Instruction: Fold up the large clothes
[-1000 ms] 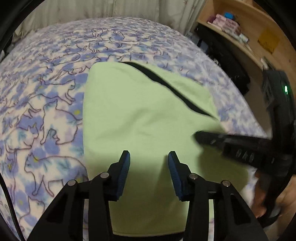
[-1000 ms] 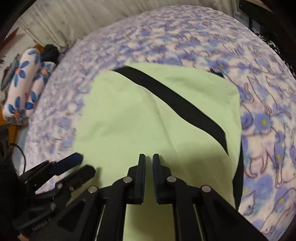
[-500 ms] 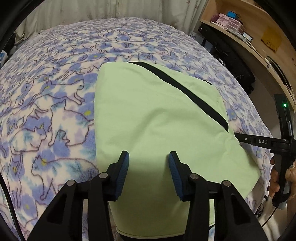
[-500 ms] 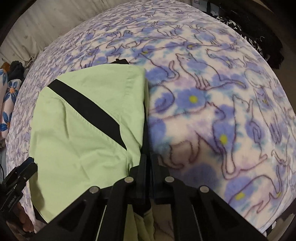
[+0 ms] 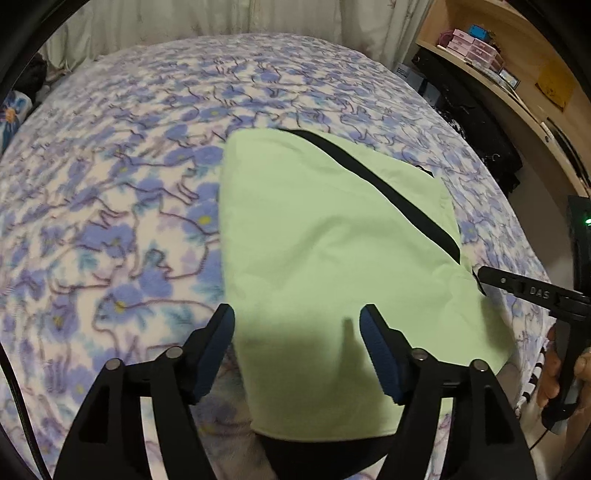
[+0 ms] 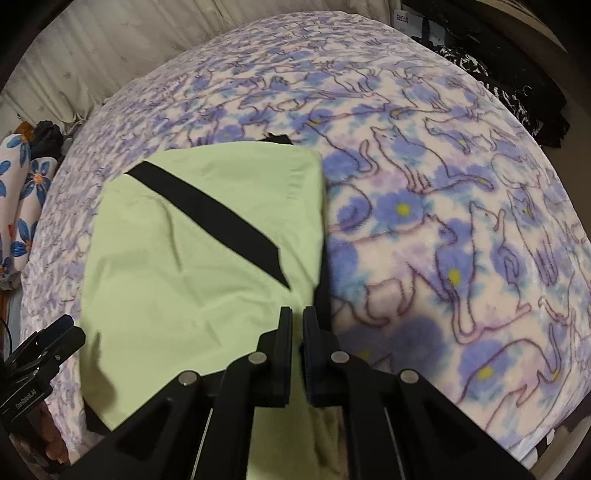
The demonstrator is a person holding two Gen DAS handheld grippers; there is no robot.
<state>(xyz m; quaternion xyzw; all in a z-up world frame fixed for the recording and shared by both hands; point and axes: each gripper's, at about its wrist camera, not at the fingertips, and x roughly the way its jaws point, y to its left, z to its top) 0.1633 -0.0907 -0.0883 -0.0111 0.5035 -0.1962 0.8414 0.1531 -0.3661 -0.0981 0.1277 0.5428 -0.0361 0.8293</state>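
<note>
A light green garment (image 5: 332,240) with a black diagonal stripe (image 5: 388,192) lies folded flat on the cat-print blanket (image 5: 110,221). My left gripper (image 5: 297,314) hovers over the garment's near left part. Its jaws are opening, and no cloth is pinched between the blue pads. In the right wrist view the garment (image 6: 184,277) fills the left half, with my right gripper (image 6: 297,314) shut at its right edge. I cannot tell whether the fingers catch any cloth. The right gripper (image 5: 484,273) tip sits by the stripe's lower end. The left gripper (image 6: 68,332) shows at the garment's left side.
The blanket (image 6: 443,221) covers the whole bed. A wooden shelf (image 5: 517,74) with small boxes (image 5: 472,40) and dark items (image 5: 480,140) runs along the bed's right side. A floral pillow (image 6: 22,192) lies at the far left, with curtains (image 5: 221,18) behind. A hand (image 5: 554,369) holds the right gripper.
The left jaws have spread wider. The right gripper has slid from over the garment's middle to its right edge, staying shut.
</note>
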